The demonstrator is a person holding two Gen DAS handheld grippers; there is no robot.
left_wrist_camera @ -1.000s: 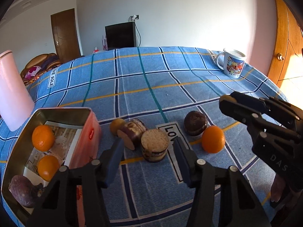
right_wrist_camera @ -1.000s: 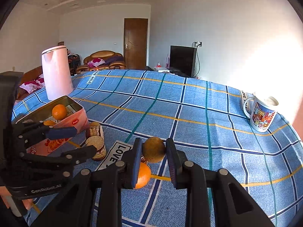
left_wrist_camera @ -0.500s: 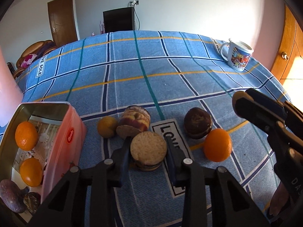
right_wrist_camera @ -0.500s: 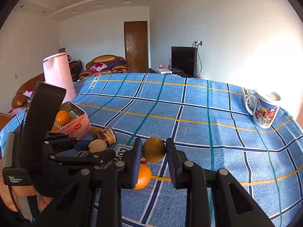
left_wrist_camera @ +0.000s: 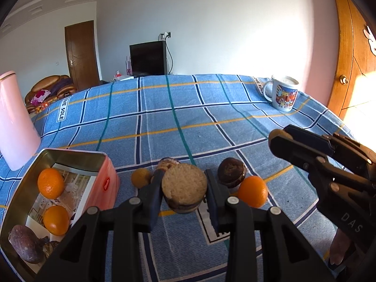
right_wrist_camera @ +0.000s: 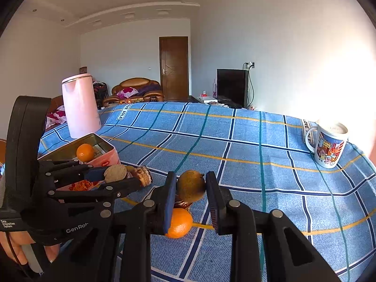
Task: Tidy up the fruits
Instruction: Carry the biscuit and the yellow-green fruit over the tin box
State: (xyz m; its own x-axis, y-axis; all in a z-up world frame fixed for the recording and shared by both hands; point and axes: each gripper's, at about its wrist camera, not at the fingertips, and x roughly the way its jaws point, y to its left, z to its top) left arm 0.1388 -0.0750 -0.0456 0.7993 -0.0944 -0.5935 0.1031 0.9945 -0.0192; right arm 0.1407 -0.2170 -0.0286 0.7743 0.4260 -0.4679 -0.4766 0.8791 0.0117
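Note:
My left gripper (left_wrist_camera: 183, 188) is shut on a round tan-topped fruit with a dark rim (left_wrist_camera: 184, 187) and holds it above the cloth. My right gripper (right_wrist_camera: 190, 185) is shut on a brownish-yellow fruit (right_wrist_camera: 190, 185) and holds it in the air. Below it an orange (right_wrist_camera: 179, 223) lies on the cloth, also seen in the left wrist view (left_wrist_camera: 252, 191). A dark brown fruit (left_wrist_camera: 231, 171), a small yellow fruit (left_wrist_camera: 140, 177) and another dark fruit (left_wrist_camera: 168, 162) lie near. The pink tin (left_wrist_camera: 107, 176) at the left holds two oranges (left_wrist_camera: 50, 183) and a dark fruit (left_wrist_camera: 25, 243).
A blue checked cloth (left_wrist_camera: 188, 122) covers the table. A pink kettle (right_wrist_camera: 80, 108) stands at the far left beyond the tin. A printed mug (right_wrist_camera: 329, 148) stands at the far right. A wooden door (left_wrist_camera: 350, 70) is to the right.
My left gripper closed on the tan-topped fruit and lifted it off the cloth. My right gripper kept hold of the brownish-yellow fruit and rose a little.

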